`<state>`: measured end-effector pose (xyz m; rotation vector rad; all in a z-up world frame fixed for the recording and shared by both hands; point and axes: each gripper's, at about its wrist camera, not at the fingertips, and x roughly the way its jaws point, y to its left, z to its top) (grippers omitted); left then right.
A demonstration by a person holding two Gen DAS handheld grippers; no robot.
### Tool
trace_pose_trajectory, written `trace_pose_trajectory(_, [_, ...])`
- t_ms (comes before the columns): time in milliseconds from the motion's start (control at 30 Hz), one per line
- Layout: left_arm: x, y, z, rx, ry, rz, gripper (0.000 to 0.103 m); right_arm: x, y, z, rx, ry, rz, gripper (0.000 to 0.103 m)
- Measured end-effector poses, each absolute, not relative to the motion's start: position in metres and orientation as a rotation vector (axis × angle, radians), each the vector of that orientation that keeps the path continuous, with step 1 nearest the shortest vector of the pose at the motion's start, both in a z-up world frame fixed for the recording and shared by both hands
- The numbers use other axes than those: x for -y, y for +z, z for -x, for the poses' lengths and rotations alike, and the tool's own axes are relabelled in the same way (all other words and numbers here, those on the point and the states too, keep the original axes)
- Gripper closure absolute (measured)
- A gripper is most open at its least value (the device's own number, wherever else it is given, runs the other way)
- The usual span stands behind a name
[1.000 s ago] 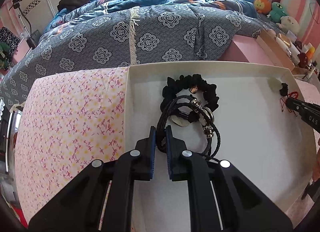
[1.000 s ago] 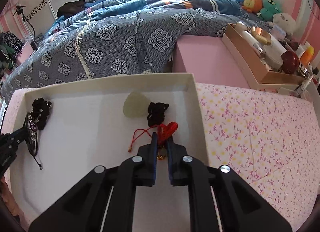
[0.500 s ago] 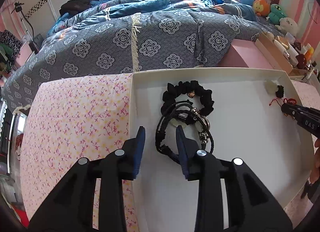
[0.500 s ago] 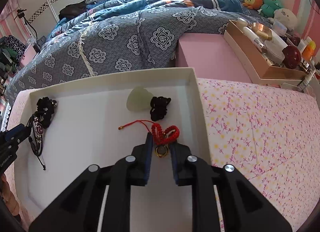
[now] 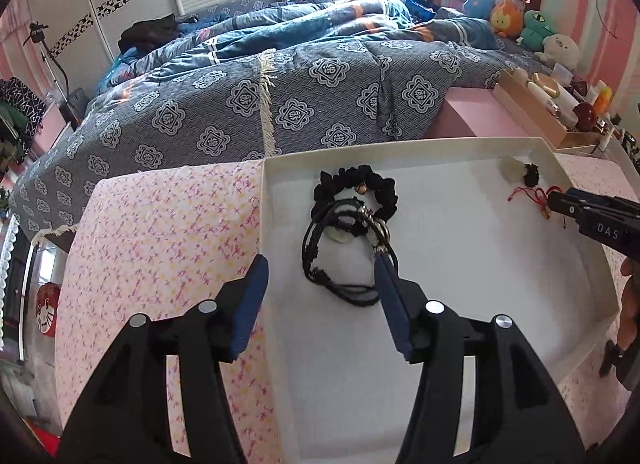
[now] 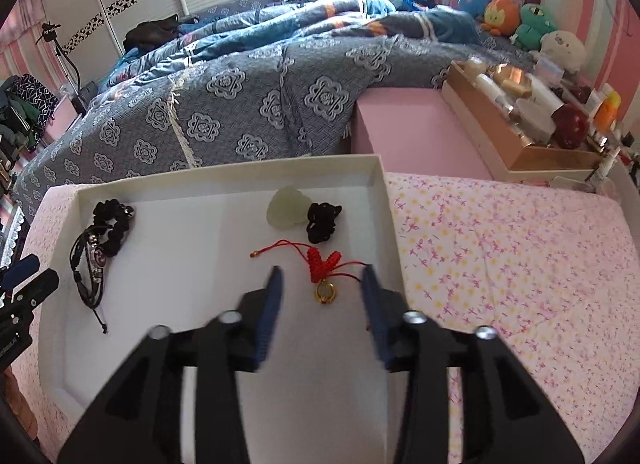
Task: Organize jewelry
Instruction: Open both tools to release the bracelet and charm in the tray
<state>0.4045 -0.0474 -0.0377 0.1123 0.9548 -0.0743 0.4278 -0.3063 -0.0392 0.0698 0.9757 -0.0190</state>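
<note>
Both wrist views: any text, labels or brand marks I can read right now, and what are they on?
"DAS", white letters cut off at the frame edge, on the right gripper body in the left wrist view.
Bottles and jars in the cardboard box: labels too small and blurred to read.
White tray and jewelry: no text seen.

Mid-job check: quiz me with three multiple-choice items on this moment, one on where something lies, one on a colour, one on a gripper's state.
1. Where does the black scrunchie lie?
A. In the white tray
B. On the bed
C. On the flowered cloth

2. What colour is the knotted cord with the gold ring?
A. Blue
B. Red
C. Green

3. How is the right gripper?
A. Shut on the cord
B. Shut on nothing
C. Open

Answers: A, it sits inside the tray walls; B, the knot is bright red; C, its fingers stand wide apart on either side of the ring.
</note>
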Motion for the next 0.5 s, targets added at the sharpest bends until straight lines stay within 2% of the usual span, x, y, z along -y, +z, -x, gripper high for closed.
trace_pose_trajectory(167, [0.040, -0.030, -0.384, -0.960, -0.074, -0.098, 0.041, 0.303, -0.026, -0.412, -0.960, -0.016, -0.046, 0.056])
trace_pose_trajectory(267, [0.032, -0.021, -0.369, -0.954, -0.069, -0.086, 0.036, 0.301, -0.017, -0.398, -0.944, -0.016, -0.030, 0.052])
trace_pose_trajectory(400, [0.023, -0.004, -0.343, -0.941, -0.068, -0.070, 0.032, 0.300, 0.001, -0.370, -0.919, -0.015, -0.011, 0.051])
trace_pose_trajectory(500, [0.018, 0.010, -0.314, -0.925, -0.061, -0.078, 0.026, 0.302, 0.015, -0.343, -0.899, -0.021, -0.004, 0.045])
